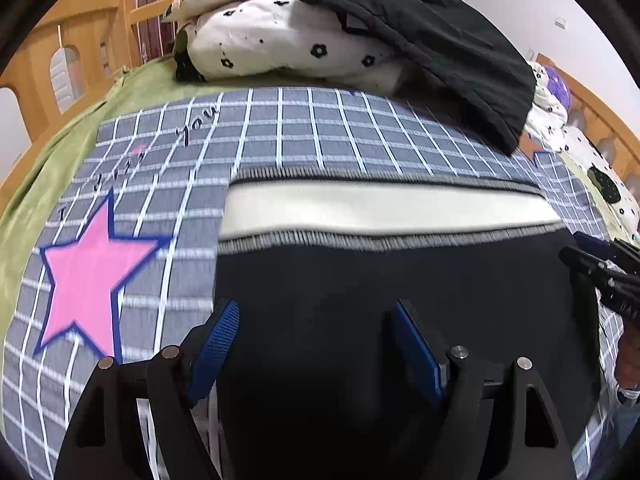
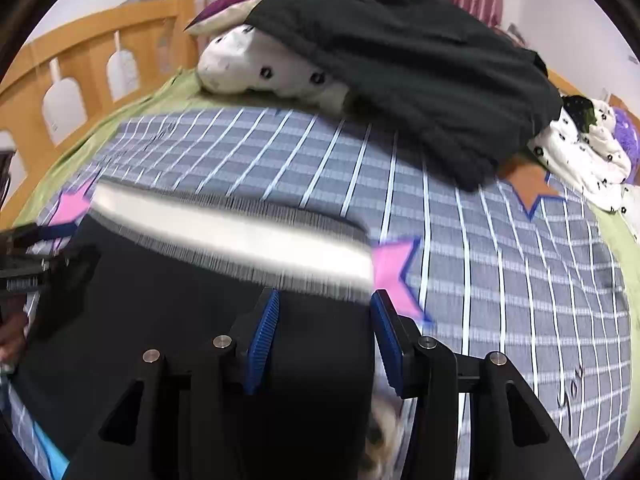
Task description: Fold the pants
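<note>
Covering the bed, a checked sheet (image 1: pixel 320 128) carries black pants (image 1: pixel 360 280), waistband at twelve o'clock. At six o'clock, the left claw (image 1: pixel 314 340) gapes wide; the right claw (image 2: pixel 324 336) is half-spread over their right edge.

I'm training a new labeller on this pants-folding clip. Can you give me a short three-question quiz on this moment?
1. True or false: the left gripper is clamped on fabric.
2. What colour is the band on the black pants? A) cream B) red C) green
3. Fill in: the pants lie on a grey ____ sheet with pink stars.

Key: 1 false, its jaws stand apart. 2 A, the band is cream. 3 checked.
</note>
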